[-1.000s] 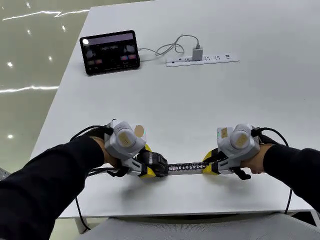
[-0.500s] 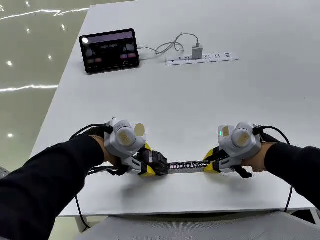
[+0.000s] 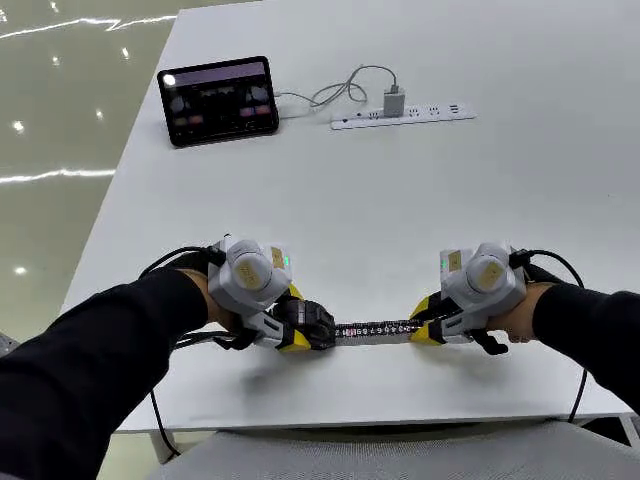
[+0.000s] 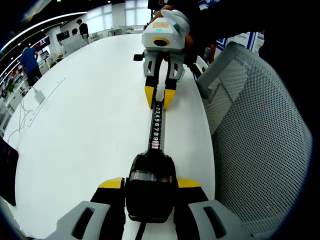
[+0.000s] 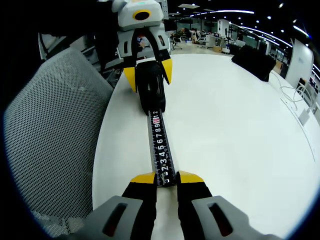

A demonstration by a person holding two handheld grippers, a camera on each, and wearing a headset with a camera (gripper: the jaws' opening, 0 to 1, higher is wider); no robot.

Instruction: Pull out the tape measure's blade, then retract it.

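1. Left gripper [image 3: 297, 322]: held low over the worktop [image 3: 420, 200], near its front edge; fingers clamped on the tape measure [image 3: 312, 325] case.
2. Right gripper [image 3: 419, 324]: held level opposite; fingers pinched on the tip of the blade [image 3: 375, 329], which is extended flat between both.

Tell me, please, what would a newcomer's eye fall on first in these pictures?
First, the black tape measure, clamped in the left gripper near the front edge of the white table. Its numbered blade lies drawn out flat along that edge to the right gripper, which pinches its end. Farther back on the table sit a lit tablet and a power strip.
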